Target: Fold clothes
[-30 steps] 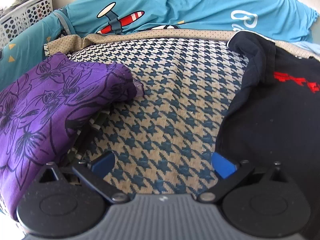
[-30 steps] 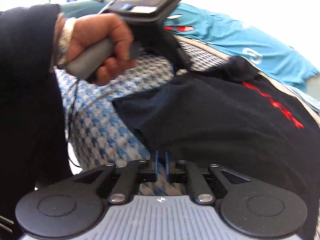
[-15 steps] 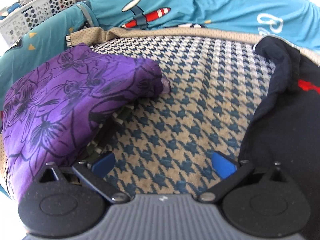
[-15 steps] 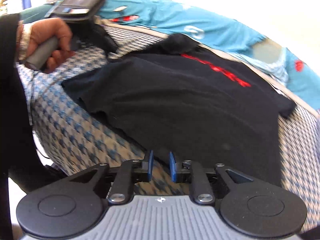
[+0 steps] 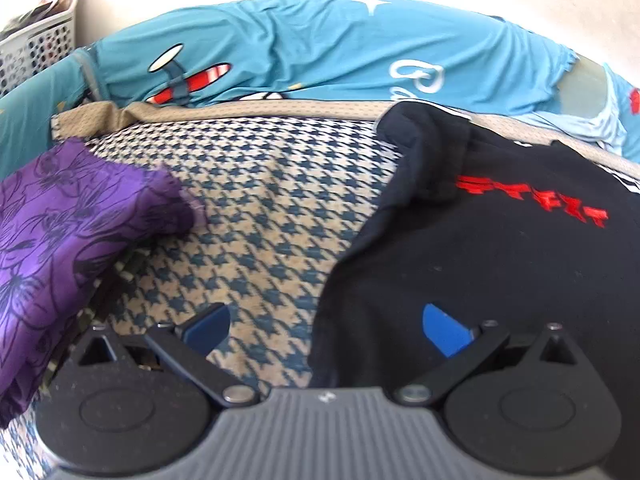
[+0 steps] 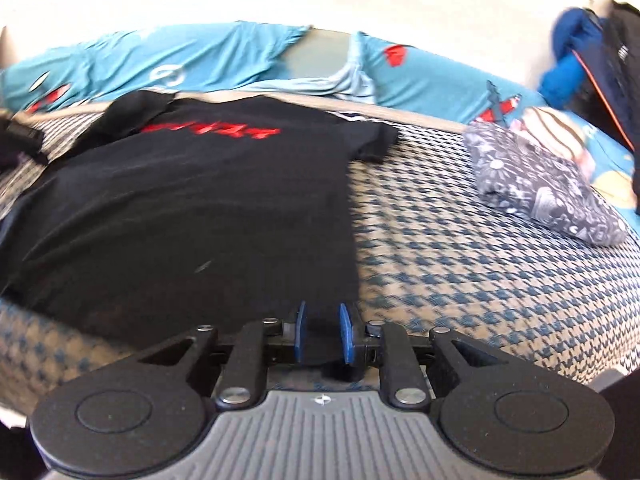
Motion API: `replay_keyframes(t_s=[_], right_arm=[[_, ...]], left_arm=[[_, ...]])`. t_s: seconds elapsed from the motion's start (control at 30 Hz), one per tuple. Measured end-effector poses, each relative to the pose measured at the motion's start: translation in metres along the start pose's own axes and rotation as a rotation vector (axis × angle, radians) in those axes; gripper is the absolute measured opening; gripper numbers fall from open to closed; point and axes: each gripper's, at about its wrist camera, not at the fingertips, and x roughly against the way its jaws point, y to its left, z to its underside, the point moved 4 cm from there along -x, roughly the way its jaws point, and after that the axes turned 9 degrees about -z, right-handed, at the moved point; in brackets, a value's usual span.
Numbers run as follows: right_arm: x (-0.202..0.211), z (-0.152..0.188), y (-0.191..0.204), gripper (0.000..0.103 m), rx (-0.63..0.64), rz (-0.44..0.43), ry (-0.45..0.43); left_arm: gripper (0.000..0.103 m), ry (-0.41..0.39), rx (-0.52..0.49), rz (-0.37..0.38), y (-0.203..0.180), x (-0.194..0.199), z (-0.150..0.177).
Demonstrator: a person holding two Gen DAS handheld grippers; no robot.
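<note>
While the black T-shirt (image 6: 180, 208) is spread lengthwise ahead, its hem corner is met by the right gripper (image 6: 322, 330), jaws narrowly parted, nothing held

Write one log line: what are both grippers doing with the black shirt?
left gripper: open, empty | right gripper: jaws just opening, at hem | black T-shirt: flat, unfolded

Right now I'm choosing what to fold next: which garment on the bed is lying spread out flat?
The black T-shirt with red lettering lies spread open. The purple floral garment is bunched up, and the grey patterned one is already folded.
</note>
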Motion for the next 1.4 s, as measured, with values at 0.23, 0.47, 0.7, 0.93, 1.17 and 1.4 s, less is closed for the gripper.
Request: replay_keyframes(t_s=[0.23, 0.47, 0.7, 0.93, 1.17, 1.4], right_arm=[[-0.026, -0.006, -0.023, 0.028, -0.115, 0.005, 0.031], [-0.032, 0.001, -0.024, 0.015, -0.151, -0.038, 0.026], [-0.023, -0.005, -0.035, 0.002, -0.185, 0.042, -0.029], [-0.03, -0.003, -0.041, 0.002, -0.173, 0.07, 0.029], [-0.022, -0.001, -0.052, 0.008, -0.254, 0.064, 0.02], [-0.015, -0.008, -0.05, 0.009, -0.247, 0.068, -0.046]], left_arm=[[0.103, -0.003, -0.045, 0.003, -0.012, -0.001, 0.004], [0.103, 0.009, -0.079, -0.021, -0.017, -0.006, 0.006], [0.103, 0.022, -0.116, -0.04, -0.022, -0.011, 0.011], [0.103, 0.057, -0.146, -0.054, -0.022, -0.017, 0.018], [0.103, 0.094, -0.116, -0.077, -0.007, -0.02, 0.024], [0.103, 0.099, -0.089, -0.02, 0.0, -0.008, 0.027]])
